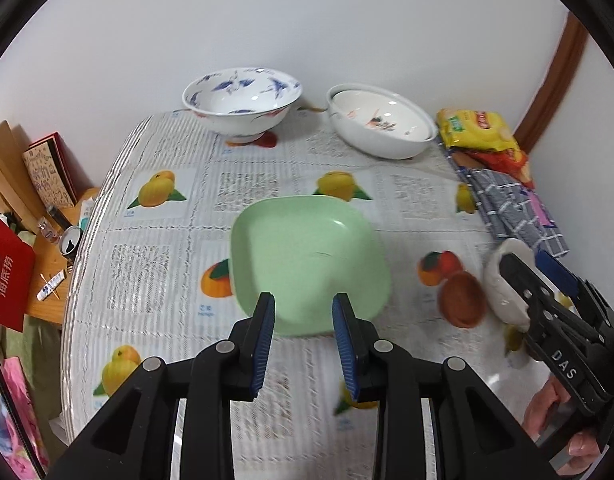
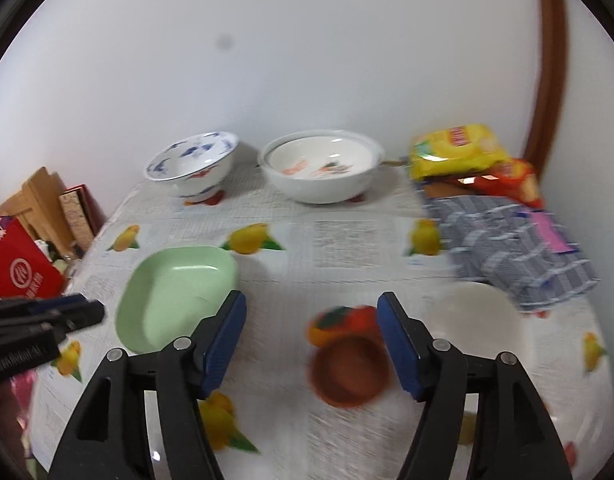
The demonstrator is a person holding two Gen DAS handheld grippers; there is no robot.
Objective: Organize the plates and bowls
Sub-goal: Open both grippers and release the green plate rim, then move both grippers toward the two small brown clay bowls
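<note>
A green square plate [image 1: 307, 260] lies mid-table, just beyond my open, empty left gripper [image 1: 303, 312]; it also shows in the right wrist view [image 2: 175, 292]. A small brown bowl [image 2: 347, 368] sits between the fingers of my open right gripper [image 2: 311, 316], below them; it also shows in the left wrist view [image 1: 463, 300]. A white plate [image 2: 479, 320] lies right of it. A blue-patterned bowl [image 1: 241, 98] and a white bowl [image 1: 381, 124] stand at the back by the wall. My right gripper [image 1: 537, 266] hangs over the white dish [image 1: 503, 280].
Yellow and red snack packs [image 2: 463, 156] and a folded checked cloth [image 2: 507, 240] lie at the table's right. The left table edge [image 1: 91, 240] drops to a low shelf with a red bag [image 1: 7, 272], boxes and small items. The wall stands close behind the bowls.
</note>
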